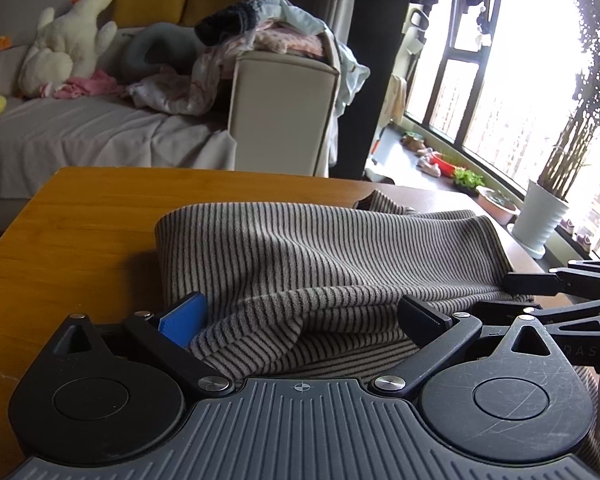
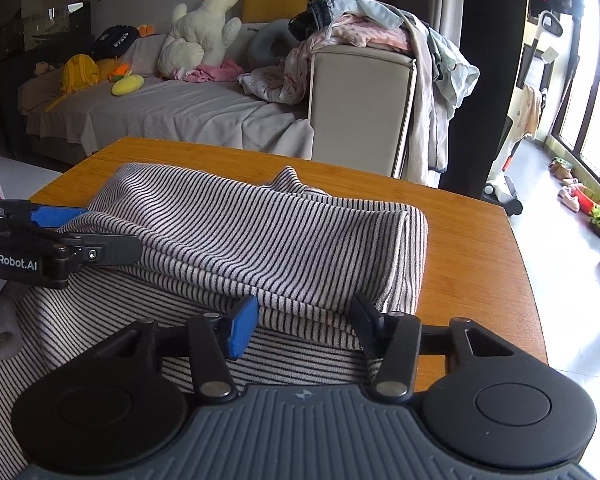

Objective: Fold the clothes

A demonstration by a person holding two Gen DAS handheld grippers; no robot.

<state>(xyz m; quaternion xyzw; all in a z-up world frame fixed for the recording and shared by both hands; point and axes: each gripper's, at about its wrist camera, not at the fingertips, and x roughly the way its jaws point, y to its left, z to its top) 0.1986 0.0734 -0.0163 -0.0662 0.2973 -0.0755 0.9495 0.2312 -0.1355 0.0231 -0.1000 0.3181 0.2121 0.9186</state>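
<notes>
A grey-and-black striped garment point(image 1: 320, 248) point(image 2: 260, 232) lies on the wooden table point(image 1: 80, 220) point(image 2: 460, 240), its upper part folded over a flat lower layer. My left gripper point(image 1: 304, 316) point(image 2: 108, 232) stands open at the fold's left end, jaws wide apart with a bulge of cloth between them. My right gripper point(image 2: 304, 324) point(image 1: 496, 296) is at the fold's near right edge. Its jaws are partly apart, the folded edge lies between them, and the blue pad point(image 2: 242, 330) still shows its face. Cloth touches both fingers; I see no clear pinch.
Beyond the table stands a sofa point(image 2: 180, 116) with a white plush toy point(image 2: 200, 32); a pile of clothes point(image 2: 364, 28) covers its armrest. A white plant pot point(image 1: 540, 220) stands by the window. The table's right edge point(image 2: 528, 280) is close to my right gripper.
</notes>
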